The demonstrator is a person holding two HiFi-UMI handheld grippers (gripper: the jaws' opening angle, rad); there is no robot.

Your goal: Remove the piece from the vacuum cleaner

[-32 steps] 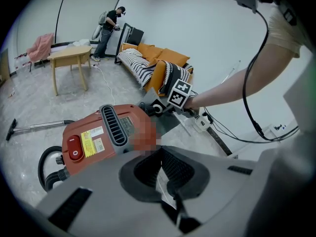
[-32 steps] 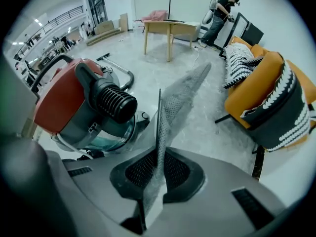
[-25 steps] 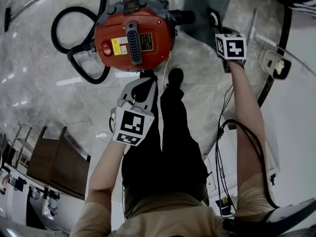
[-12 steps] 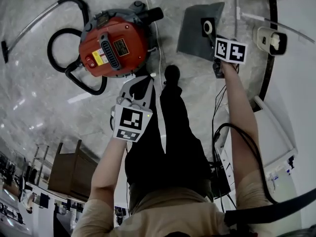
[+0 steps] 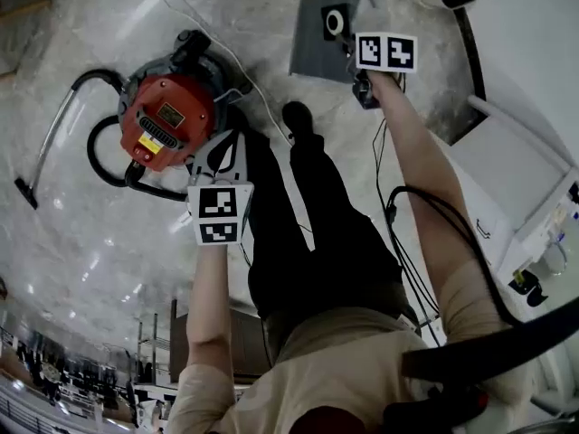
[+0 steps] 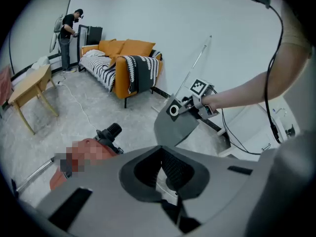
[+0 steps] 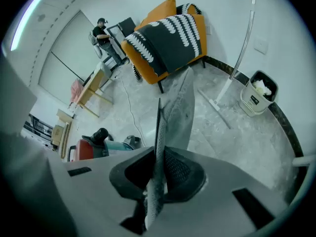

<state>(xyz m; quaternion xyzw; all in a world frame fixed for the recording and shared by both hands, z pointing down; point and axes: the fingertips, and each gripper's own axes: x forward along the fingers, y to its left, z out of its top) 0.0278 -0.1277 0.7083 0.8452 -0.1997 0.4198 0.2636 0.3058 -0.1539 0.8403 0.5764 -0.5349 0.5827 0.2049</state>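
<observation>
Vacuum cleaner [image 5: 167, 120]: red drum sat on the marble floor off to my left, with its black hose [image 5: 95, 156] looped round the side.

Piece [image 5: 318, 39]: flat grey bag-type panel with a white round collar [image 5: 335, 23] near one edge. It was already off the machine, up in the air out front on my right side and well apart from the drum.

Handling, my guess: thin and light, more floppy than stiff, with probably the only firm bit round that collar. Not fragile, I'd say, but a sheet like that sags and flaps if you swing it, and it could slide out of a lazy pinch.

Where to grab: near the collar edge, where it looked stiffest. That was roughly where I had it.

Right arm: stretched out forward, wrist tipped so the right gripper [image 5: 360, 78] pointed steeply down, marker cube up top.

Left arm: tucked in closer, with the left gripper [image 5: 226, 138] hanging just beside the drum and also pointing down at the floor.

Right jaws: clamped on the piece, the sheet running edge-on up between the pads [image 7: 175, 169].

Left jaws: together, as far as I could see, with nothing in them.
</observation>
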